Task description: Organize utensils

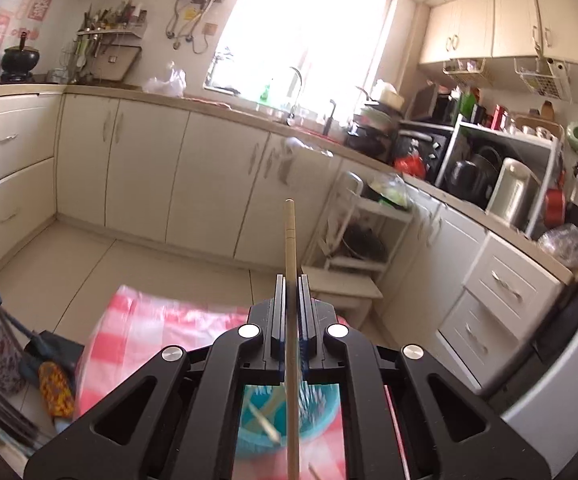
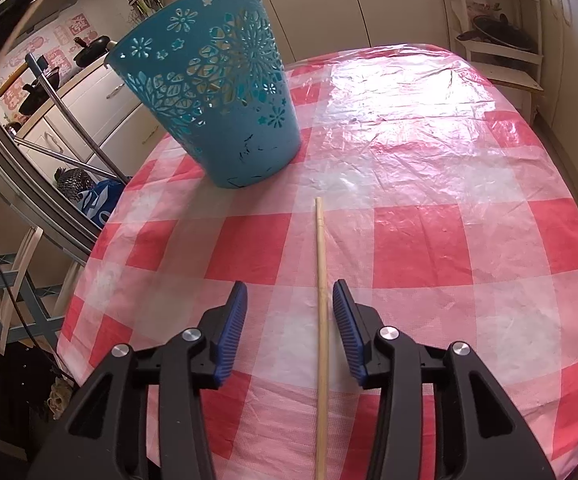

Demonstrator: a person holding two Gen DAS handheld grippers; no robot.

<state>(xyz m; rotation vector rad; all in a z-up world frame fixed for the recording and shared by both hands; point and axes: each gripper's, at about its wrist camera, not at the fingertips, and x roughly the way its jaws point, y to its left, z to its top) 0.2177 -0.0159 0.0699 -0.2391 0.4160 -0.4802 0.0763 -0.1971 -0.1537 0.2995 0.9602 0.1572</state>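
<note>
Left tool [image 1: 291, 280]: we clench one chopstick [image 1: 289, 248] — raised above the teal basket [image 1: 321, 404].
Right tool [image 2: 290, 294]: released — we straddle another chopstick [image 2: 321, 280] lying on the counter [image 2: 449, 240].

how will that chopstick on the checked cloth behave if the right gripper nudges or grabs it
The chopstick lies flat on the glossy plastic tablecloth between the open right gripper pads, untouched. It looks round and thin, so a sideways nudge would probably roll or slide it. It seems a straight, stiff stick, likely very light, so a grip near one end may let it pivot.
</note>
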